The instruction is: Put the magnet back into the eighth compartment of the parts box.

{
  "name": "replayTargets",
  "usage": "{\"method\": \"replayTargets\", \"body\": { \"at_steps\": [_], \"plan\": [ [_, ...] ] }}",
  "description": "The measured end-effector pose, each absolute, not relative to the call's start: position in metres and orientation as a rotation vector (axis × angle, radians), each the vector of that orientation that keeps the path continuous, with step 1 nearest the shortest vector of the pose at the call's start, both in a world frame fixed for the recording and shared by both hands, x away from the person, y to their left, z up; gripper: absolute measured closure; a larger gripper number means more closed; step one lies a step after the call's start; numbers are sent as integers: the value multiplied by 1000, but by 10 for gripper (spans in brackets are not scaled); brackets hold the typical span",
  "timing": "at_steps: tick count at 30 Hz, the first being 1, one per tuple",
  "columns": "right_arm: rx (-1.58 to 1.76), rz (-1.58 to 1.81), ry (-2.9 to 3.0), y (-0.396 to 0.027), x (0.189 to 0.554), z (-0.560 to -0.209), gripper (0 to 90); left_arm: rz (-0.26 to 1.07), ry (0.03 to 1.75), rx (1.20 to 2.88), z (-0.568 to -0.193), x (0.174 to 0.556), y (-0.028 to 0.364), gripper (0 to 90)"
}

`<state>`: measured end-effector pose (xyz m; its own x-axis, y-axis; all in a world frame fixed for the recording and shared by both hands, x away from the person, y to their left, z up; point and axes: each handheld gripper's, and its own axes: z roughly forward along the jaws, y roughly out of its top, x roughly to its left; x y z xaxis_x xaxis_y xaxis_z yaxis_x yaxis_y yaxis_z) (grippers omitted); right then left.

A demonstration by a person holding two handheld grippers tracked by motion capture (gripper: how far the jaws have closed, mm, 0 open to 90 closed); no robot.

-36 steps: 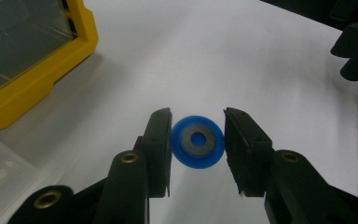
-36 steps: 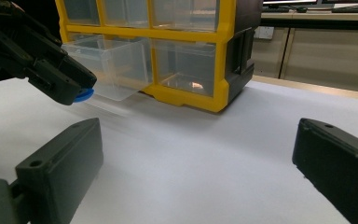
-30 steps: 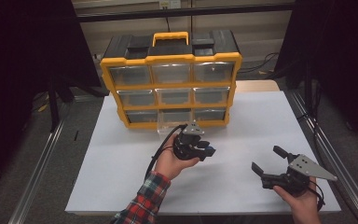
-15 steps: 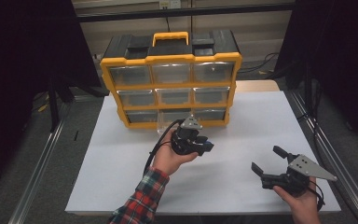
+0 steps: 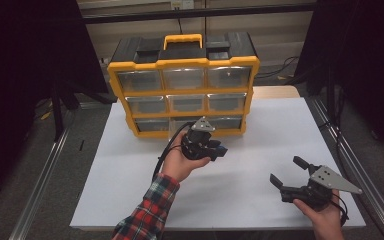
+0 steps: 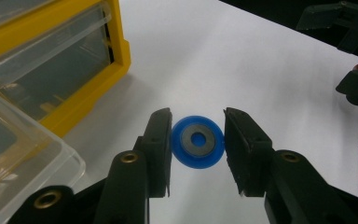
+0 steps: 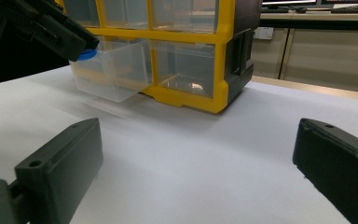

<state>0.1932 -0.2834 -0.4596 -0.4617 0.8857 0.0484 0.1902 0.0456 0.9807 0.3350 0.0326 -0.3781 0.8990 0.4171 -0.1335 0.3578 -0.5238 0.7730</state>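
My left gripper [image 5: 219,150] hovers in front of the bottom row of a yellow and black drawer cabinet [image 5: 184,90]. It is shut on a blue ring [image 6: 198,147] with a grey centre, and both pads touch the ring's rim. Under that gripper, a clear drawer [image 7: 112,74] in the bottom row stands pulled out; in the left gripper view the drawer [image 6: 23,158] lies at the lower left. In the right gripper view the blue ring [image 7: 87,54] shows just above the drawer's rim. My right gripper [image 5: 286,170] rests low at the front right, open with nothing between its jaws.
The cabinet stands at the back of a white sheet [image 5: 260,145] that covers the table. Its other clear drawers are closed. Metal rails [image 5: 40,190] run along both sides of the table. Dark curtains hang left and right.
My left gripper has drifted slightly toward the cabinet with the blue ring still in it. The right gripper has stayed put.
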Motion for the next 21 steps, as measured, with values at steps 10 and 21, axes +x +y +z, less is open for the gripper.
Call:
{"method": "replayTargets", "body": {
  "at_steps": [10,21],
  "plan": [
    [1096,1458,1712,-282,193,-460,10,97,568,2177,-367,339,36,627],
    [1098,1462,1711,-283,193,-460,10,104,576,2183,-364,344,37,627]
  ]
}}
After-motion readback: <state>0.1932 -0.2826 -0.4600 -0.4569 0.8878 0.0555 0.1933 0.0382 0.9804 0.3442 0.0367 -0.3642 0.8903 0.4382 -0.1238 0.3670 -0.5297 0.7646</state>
